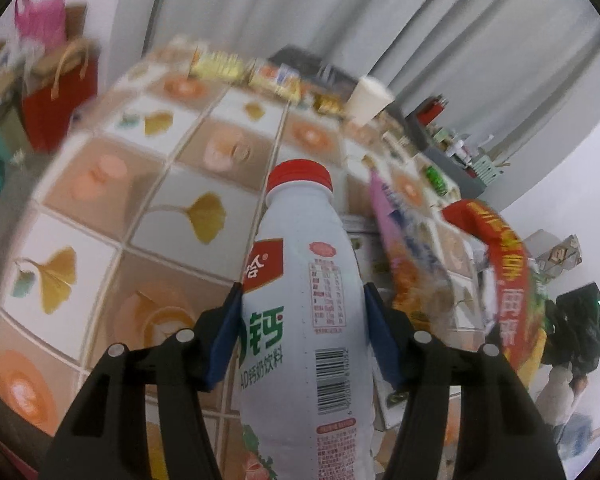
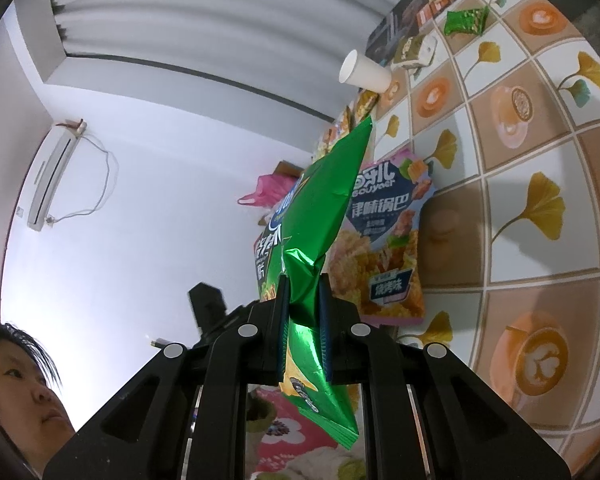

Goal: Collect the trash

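Note:
My left gripper (image 1: 302, 300) is shut on a white milk-drink bottle (image 1: 306, 304) with a red cap, held upright above the patterned tablecloth (image 1: 172, 184). My right gripper (image 2: 304, 280) is shut on a crumpled green chip bag (image 2: 320, 216), lifted off the table. A pink-and-orange snack bag (image 2: 392, 248) lies on the tablecloth (image 2: 540, 184) just behind the green bag; it also shows at the right of the left wrist view (image 1: 404, 248), beside a red wrapper (image 1: 500, 264).
A white paper cup (image 2: 364, 70) stands near the far table edge, also in the left wrist view (image 1: 370, 100). A small green packet (image 2: 466, 20) and other snack packs (image 1: 252, 74) lie along that edge. A red gift bag (image 1: 60, 100) stands off the table. A person's face (image 2: 24, 384) is near.

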### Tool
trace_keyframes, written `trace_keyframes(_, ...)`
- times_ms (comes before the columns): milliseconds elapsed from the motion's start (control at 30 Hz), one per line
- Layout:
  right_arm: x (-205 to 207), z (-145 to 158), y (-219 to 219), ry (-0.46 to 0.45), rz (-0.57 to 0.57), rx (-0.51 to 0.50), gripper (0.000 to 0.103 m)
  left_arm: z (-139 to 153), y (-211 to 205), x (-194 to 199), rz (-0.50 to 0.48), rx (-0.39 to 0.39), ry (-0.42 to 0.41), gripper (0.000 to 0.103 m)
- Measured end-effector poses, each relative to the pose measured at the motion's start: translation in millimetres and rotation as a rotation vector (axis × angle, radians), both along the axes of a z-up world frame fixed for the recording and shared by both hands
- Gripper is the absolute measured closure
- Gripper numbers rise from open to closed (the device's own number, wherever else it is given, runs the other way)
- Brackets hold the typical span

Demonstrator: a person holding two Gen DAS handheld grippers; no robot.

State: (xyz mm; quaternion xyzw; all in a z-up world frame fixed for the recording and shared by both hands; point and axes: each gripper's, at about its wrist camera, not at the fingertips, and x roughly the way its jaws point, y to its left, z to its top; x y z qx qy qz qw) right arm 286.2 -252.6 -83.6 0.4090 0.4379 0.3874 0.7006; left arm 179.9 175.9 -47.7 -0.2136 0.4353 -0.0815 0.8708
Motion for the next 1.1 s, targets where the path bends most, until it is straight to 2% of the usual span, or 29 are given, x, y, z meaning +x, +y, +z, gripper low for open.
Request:
trace_keyframes(167,-9.6,4.2,-5.1,-0.016,-0.011,0.013,0.091,33.7,-11.4,-20.0,-0.023,0.029,-0.107,0.046)
trace_keyframes(267,-17.6,8.0,-11.3,-0.030,-0.029,0.024,0.091,51.9,-20.1,-26.6,-0.045,0.016,-0.153,0.046)
trace_keyframes(567,-61.2,20.8,-53.1,-0.072,-0.140,0.042,0.091,82.4,-70.8,-32.3,-0.172,-0.031,-0.222,0.046)
trace_keyframes(900,-139.7,9.7,-138.3,-0.083,-0.370,0.081,0.091,104.4,-178.9,-31.0,-0.419,-0.057,-0.250,0.046)
trace_keyframes(1100,-184.9,-9.0,-188.4,-0.076,-0.508,0.121,0.091,103.8,-257.1,-25.6,-0.570,-0.070,-0.211,0.046)
